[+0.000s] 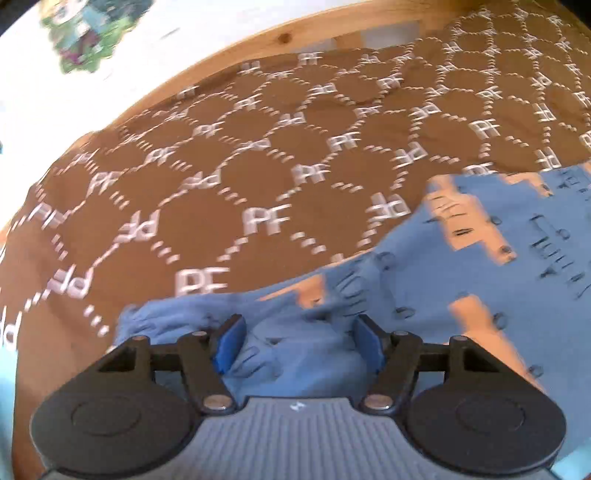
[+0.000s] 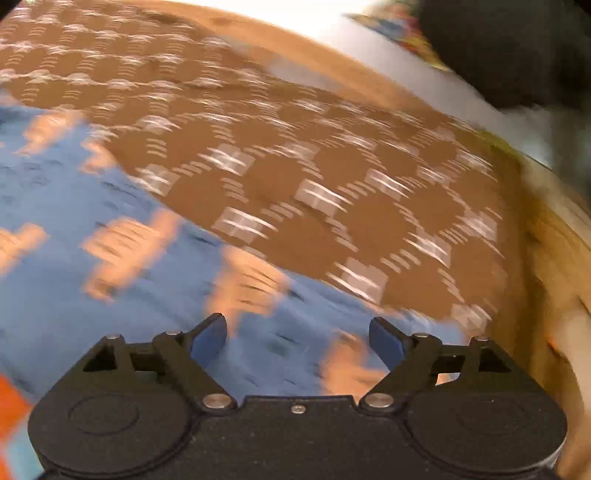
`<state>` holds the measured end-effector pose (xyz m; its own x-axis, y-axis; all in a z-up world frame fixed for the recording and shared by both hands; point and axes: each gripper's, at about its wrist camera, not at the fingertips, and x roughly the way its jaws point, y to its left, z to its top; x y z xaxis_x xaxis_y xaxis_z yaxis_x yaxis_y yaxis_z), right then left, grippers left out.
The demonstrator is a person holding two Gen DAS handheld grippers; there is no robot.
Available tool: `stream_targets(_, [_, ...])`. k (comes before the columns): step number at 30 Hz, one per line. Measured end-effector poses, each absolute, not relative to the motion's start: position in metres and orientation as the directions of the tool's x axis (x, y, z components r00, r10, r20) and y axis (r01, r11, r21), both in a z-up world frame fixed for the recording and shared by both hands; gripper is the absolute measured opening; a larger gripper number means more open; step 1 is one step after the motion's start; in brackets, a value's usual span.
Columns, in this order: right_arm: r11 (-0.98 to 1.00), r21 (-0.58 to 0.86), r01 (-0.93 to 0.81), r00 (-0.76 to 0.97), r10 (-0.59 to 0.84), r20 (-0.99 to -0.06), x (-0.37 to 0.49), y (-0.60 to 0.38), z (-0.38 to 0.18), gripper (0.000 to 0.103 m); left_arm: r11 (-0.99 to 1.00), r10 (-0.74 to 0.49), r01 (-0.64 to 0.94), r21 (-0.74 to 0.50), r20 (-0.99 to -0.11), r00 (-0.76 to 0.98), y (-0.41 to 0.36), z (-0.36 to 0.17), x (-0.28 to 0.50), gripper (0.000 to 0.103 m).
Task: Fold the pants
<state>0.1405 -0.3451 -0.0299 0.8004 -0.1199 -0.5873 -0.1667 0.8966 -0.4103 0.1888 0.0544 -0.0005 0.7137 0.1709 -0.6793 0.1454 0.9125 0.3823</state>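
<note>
- Jaws of both grippers stood spread apart, their blue pads clear of the cloth and nothing pinched between them; the left gripper [image 1: 297, 341] and the right gripper [image 2: 297, 338] each hung just above blue fabric.
- Brown, with a white hexagon pattern and repeated "PF" letters, the bedspread [image 1: 229, 177] covered most of both views and carried the garment.
- Along the far side of the bedspread ran a light wooden bed frame [image 1: 258, 40], with a knot in the grain; in the right wrist view the same wood curved down the right edge.
- Blue with orange patches and small dark markings, the pants [image 1: 480, 258] lay flat on the bedspread, filling the lower right of the left wrist view and the lower left of the right wrist view [image 2: 74, 206].
- A gathered, ruffled edge of the pants [image 1: 166, 317] sat just ahead of the left gripper's left pad, close to the bare bedspread.
- Beyond the frame in the left wrist view lay a pale floor with a green patterned mat [image 1: 88, 33].
- A dark bulky shape [image 2: 517, 48] filled the upper right corner of the right wrist view; blur hid what it was.
- Motion blur smeared the right wrist view heavily.
</note>
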Motion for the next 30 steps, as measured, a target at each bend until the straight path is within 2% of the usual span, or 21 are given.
stream_targets(2, [0.908, -0.416, -0.052, 0.808, -0.206, -0.551, 0.135, -0.358, -0.024, 0.086, 0.901, 0.201, 0.136, 0.412, -0.675, 0.71, 0.056, 0.005, 0.187, 0.068])
stream_targets(4, [0.906, -0.423, -0.022, 0.816, -0.228, -0.531, 0.128, -0.364, -0.017, 0.086, 0.895, 0.225, 0.125, 0.427, -0.677, 0.701, 0.051, 0.011, 0.184, 0.068])
stream_targets(6, [0.922, -0.386, -0.017, 0.828, -0.204, -0.522, 0.11, -0.366, -0.004, 0.089, 0.912, 0.205, 0.101, 0.396, -0.656, 0.726, 0.041, 0.021, 0.175, 0.079])
stream_targets(7, [0.932, -0.361, -0.028, 0.835, -0.177, -0.522, 0.104, -0.362, 0.0, 0.091, 0.925, 0.154, 0.115, 0.362, -0.635, 0.757, 0.035, 0.026, 0.169, 0.091])
stream_targets(8, [0.935, -0.351, -0.042, 0.833, -0.161, -0.529, 0.1, -0.357, -0.002, 0.093, 0.93, 0.114, 0.131, 0.342, -0.611, 0.784, 0.028, 0.028, 0.166, 0.093])
stream_targets(10, [0.937, -0.344, -0.056, 0.827, -0.15, -0.541, 0.097, -0.349, -0.01, 0.092, 0.925, 0.1, 0.147, 0.35, -0.597, 0.796, 0.006, 0.028, 0.176, 0.093])
stream_targets(13, [0.948, -0.314, -0.053, 0.819, -0.138, -0.557, 0.092, -0.345, -0.014, 0.091, 0.912, 0.148, 0.13, 0.388, -0.609, 0.78, -0.014, 0.021, 0.209, 0.09])
stream_targets(17, [0.904, -0.427, -0.006, 0.799, -0.252, -0.545, 0.099, -0.352, -0.024, 0.092, 0.866, 0.321, 0.047, 0.498, -0.626, 0.711, -0.006, -0.008, 0.255, 0.09])
stream_targets(19, [0.903, -0.427, 0.053, 0.785, -0.302, -0.541, 0.099, -0.365, -0.022, 0.092, 0.902, 0.314, -0.011, 0.432, -0.637, 0.704, 0.003, -0.002, 0.257, 0.089])
stream_targets(21, [0.9, -0.419, 0.122, 0.803, -0.338, -0.491, 0.094, -0.376, -0.011, 0.092, 0.915, 0.309, -0.048, 0.401, -0.62, 0.721, -0.005, 0.01, 0.247, 0.089])
stream_targets(24, [0.902, -0.398, 0.168, 0.844, -0.34, -0.414, 0.09, -0.387, 0.003, 0.098, 0.943, 0.145, 0.076, 0.323, -0.608, 0.781, -0.041, 0.026, 0.23, 0.094])
stream_targets(27, [0.919, -0.377, 0.116, 0.865, -0.28, -0.415, 0.102, -0.391, 0.0, 0.098, 0.936, -0.054, 0.258, 0.238, -0.63, 0.775, -0.094, 0.031, 0.225, 0.094])
stream_targets(30, [0.861, -0.502, 0.086, 0.864, -0.315, -0.393, 0.121, -0.39, -0.02, 0.096, 0.888, -0.219, 0.427, 0.172, -0.658, 0.721, -0.158, 0.028, 0.223, 0.095])
